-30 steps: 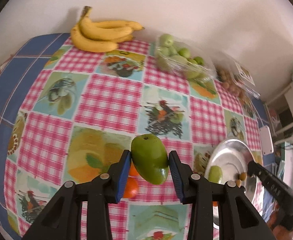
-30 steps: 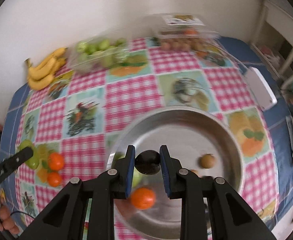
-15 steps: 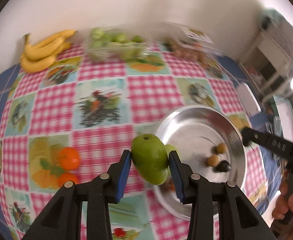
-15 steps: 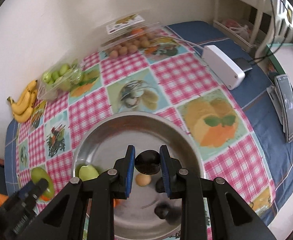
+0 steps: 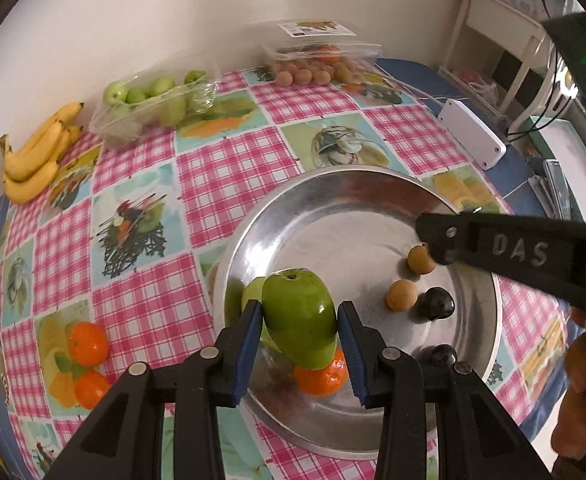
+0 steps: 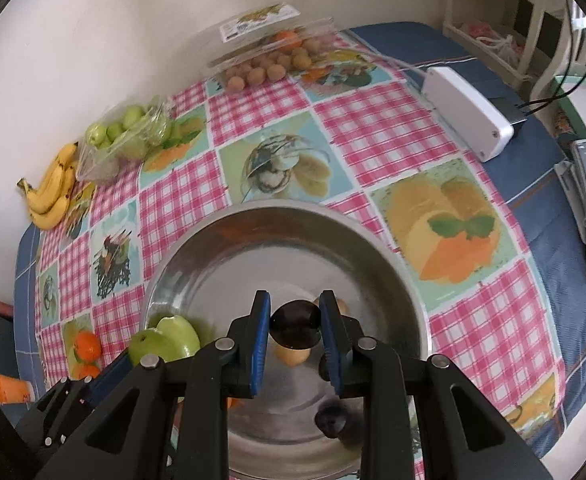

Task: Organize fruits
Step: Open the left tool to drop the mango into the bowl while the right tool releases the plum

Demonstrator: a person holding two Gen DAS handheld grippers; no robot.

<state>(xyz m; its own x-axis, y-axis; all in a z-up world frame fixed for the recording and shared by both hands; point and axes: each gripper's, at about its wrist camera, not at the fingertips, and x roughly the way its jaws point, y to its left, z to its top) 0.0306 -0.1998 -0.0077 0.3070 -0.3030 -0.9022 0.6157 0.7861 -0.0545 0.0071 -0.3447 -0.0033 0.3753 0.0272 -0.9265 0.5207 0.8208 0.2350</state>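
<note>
The left gripper is clamping a green mango between its blue pads, hanging over the 8 o'clock side of the steel bowl. The right gripper is squeezing a dark plum above the bowl's middle. Lying in the bowl are an orange directly under the mango, two tan round fruits and two dark plums toward 4 o'clock. Two oranges are sitting on the checked cloth at 9 o'clock. The right gripper's arm is showing "DAS".
</note>
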